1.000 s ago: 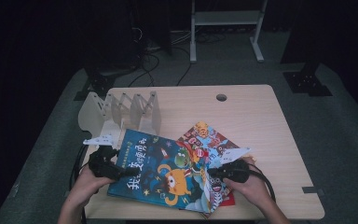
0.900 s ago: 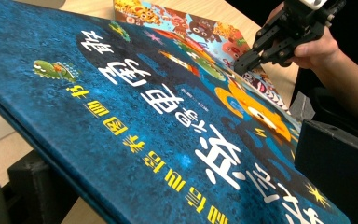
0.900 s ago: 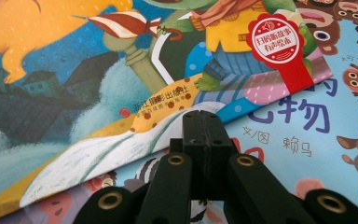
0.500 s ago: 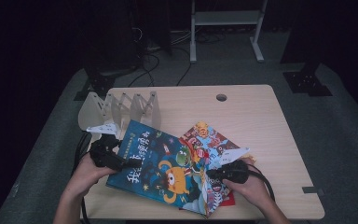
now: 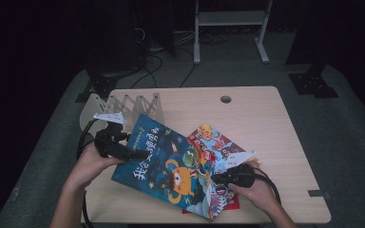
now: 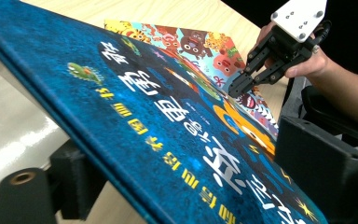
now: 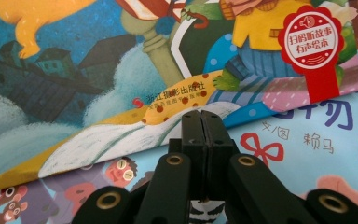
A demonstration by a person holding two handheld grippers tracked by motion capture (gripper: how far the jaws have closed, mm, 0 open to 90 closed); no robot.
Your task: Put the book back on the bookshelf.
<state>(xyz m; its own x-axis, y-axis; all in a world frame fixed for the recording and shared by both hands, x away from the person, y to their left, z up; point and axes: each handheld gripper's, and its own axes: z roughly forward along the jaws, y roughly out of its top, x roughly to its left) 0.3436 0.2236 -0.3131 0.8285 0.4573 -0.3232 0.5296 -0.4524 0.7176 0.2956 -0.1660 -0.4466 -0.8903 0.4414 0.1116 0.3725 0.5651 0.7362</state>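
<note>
A blue picture book (image 5: 161, 166) with an orange monster on its cover lies tilted over a colourful red and pale-blue book (image 5: 218, 142) on the wooden table (image 5: 266, 123). My left gripper (image 5: 140, 154) has the blue book's (image 6: 168, 116) left edge between its jaws. They have just been closing and now clamp it, and that edge is off the table. My right gripper (image 5: 214, 179) is shut with nothing in it. Its tips (image 7: 201, 116) rest on the lower book (image 7: 307, 135), right at the blue book's (image 7: 98, 60) near corner.
A clear slotted book rack (image 5: 138, 107) stands at the table's back left, just beyond the left gripper. A round cable hole (image 5: 225, 99) sits near the back edge. A white metal stand (image 5: 228, 19) is on the floor behind.
The left gripper has risen and drawn back toward the rack, lifting the blue book's left edge so that the book tilts more steeply. The right gripper has stayed put.
</note>
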